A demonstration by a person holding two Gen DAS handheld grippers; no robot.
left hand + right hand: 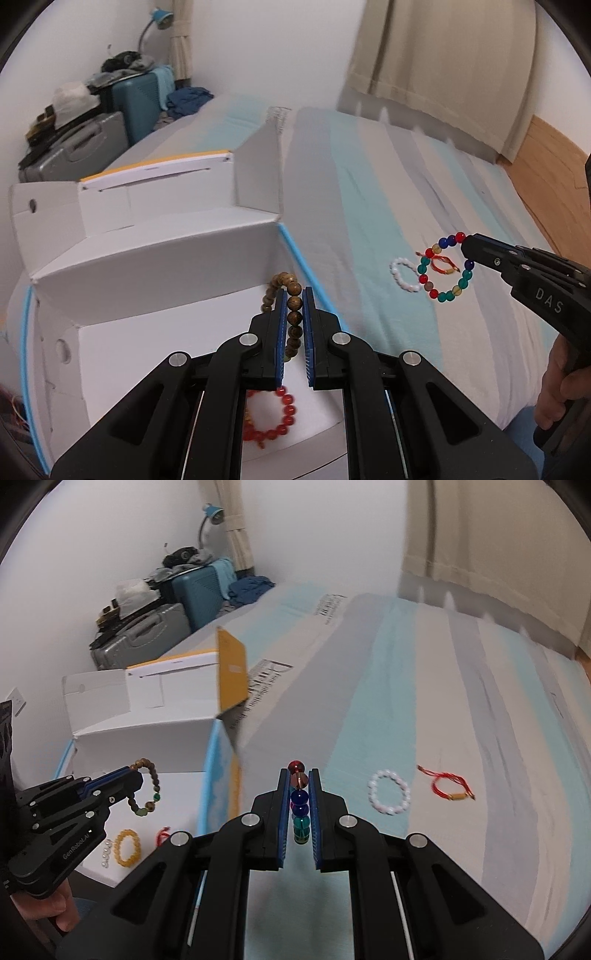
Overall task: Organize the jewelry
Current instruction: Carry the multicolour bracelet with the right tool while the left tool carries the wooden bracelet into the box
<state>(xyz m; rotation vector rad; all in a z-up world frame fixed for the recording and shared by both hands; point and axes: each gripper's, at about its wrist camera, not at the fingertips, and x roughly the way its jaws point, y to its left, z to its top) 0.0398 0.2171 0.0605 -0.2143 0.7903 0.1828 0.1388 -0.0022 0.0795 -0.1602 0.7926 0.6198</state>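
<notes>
Left gripper clamped on wooden bracelet, right gripper on multicoloured bracelet.

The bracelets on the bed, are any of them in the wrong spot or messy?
Two look left behind: the white bead bracelet and red cord bracelet lie loose on the striped bedsheet, apart from those already in the white box. Nothing looks broken.

The black plastic body of the right gripper carries the white letters "DAS" in the left wrist view. The black plastic body of the left gripper reads "GenRobot.AI" in the right wrist view. Black print on the grey cardboard box flap is too blurred to read.
</notes>
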